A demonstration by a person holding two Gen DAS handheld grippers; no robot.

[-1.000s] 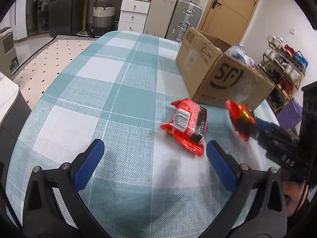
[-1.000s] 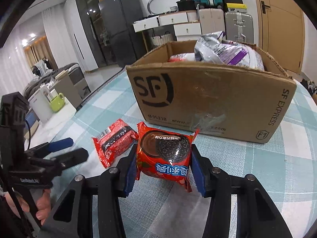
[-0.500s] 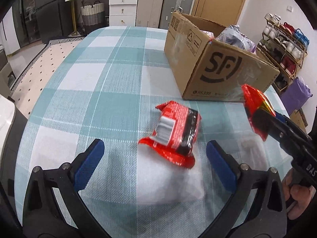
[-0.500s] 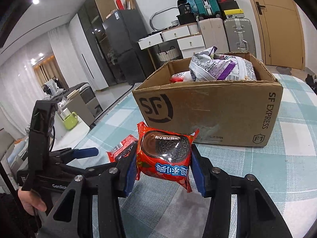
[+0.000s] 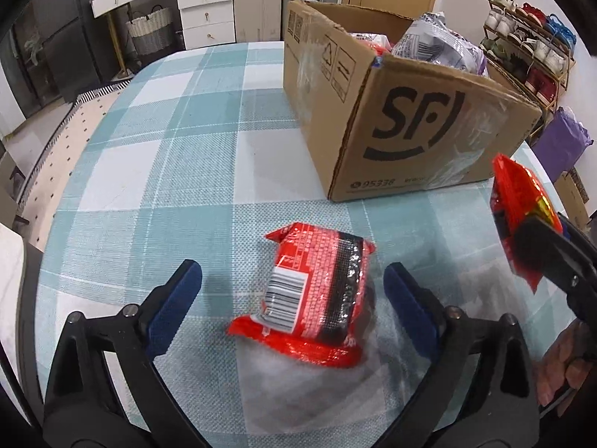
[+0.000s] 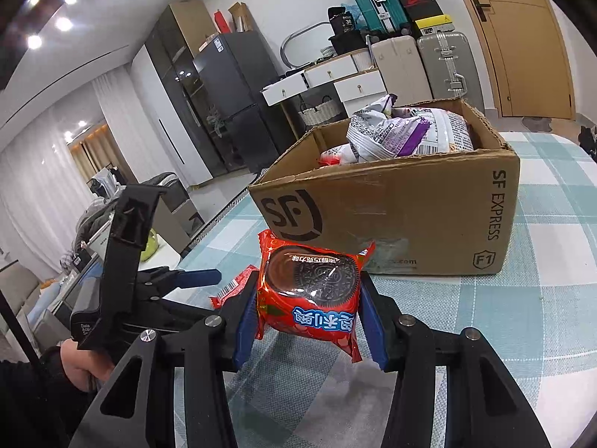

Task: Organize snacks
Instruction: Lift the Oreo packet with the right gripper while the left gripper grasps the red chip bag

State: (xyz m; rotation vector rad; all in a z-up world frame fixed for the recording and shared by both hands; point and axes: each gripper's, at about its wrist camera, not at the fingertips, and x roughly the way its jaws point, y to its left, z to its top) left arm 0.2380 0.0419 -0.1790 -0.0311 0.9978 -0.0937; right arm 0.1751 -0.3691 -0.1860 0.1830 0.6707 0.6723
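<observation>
On the counter: a checked teal-and-white cloth covers the counter, which carries a brown cardboard box printed with a black SF mark.
Loose snack: a red snack packet lies flat on the cloth, barcode panel up, with a dark band across its middle and crimped ends; it sits in front of the box, apart from it.
Held snack: a red cookie packet showing a dark sandwich cookie and blue lettering, lifted clear of the cloth just before the box's front wall.
Left gripper: jaws wide and just narrowing, the blue pads on either side of the loose packet without touching it.
Right gripper: jaws narrow, pressing the cookie packet from both sides.
Box contents: a white-and-purple bag rises above the rim, with a red-and-white pack beside it.
Edges and room: bare cloth spreads to the left of the loose packet up to the counter's rounded edge; a strip of cloth separates the packet from the box.
Left wrist view only: the barcode face of the loose packet and a shoe rack beyond the box.
Right wrist view only: the cookie picture, the box's SF EXPRESS side, and a hand gripping the left tool.
</observation>
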